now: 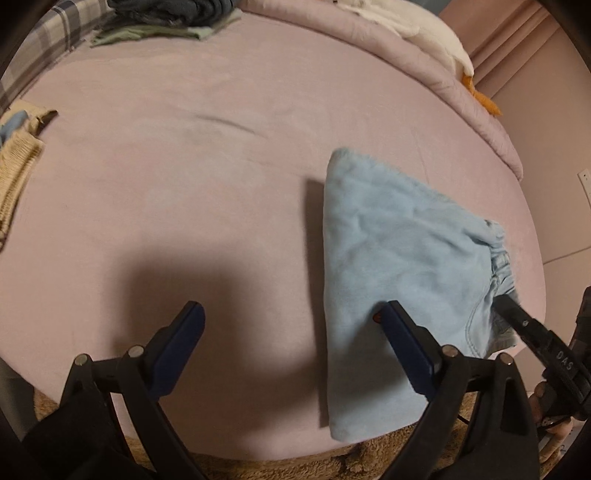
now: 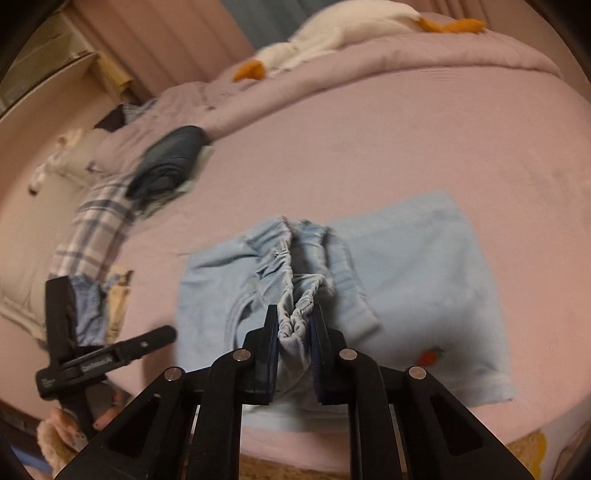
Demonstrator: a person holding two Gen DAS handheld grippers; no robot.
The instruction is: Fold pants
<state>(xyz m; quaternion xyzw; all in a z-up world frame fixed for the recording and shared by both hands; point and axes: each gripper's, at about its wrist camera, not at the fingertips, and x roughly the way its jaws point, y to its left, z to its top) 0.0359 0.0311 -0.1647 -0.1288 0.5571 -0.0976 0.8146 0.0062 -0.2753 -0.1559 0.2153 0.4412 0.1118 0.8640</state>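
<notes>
Light blue pants (image 1: pixel 399 266) lie folded on the pink bed near its front edge, at the right of the left wrist view. My left gripper (image 1: pixel 291 314) is open and empty, its right finger just over the pants' left edge. My right gripper (image 2: pixel 293 325) is shut on the bunched elastic waistband of the pants (image 2: pixel 413 280) and lifts it slightly. It shows at the far right of the left wrist view (image 1: pixel 508 306). A small strawberry print (image 2: pixel 430 356) marks the pants' near corner.
A stack of dark folded clothes (image 2: pixel 170 162) sits at the back by a plaid pillow (image 2: pixel 96 225). Beige and blue garments (image 1: pixel 18 155) lie at the bed's left edge. A white plush goose (image 2: pixel 343 33) rests on the rolled pink duvet (image 1: pixel 443 74). A brown rug (image 1: pixel 332 469) lies below the bed.
</notes>
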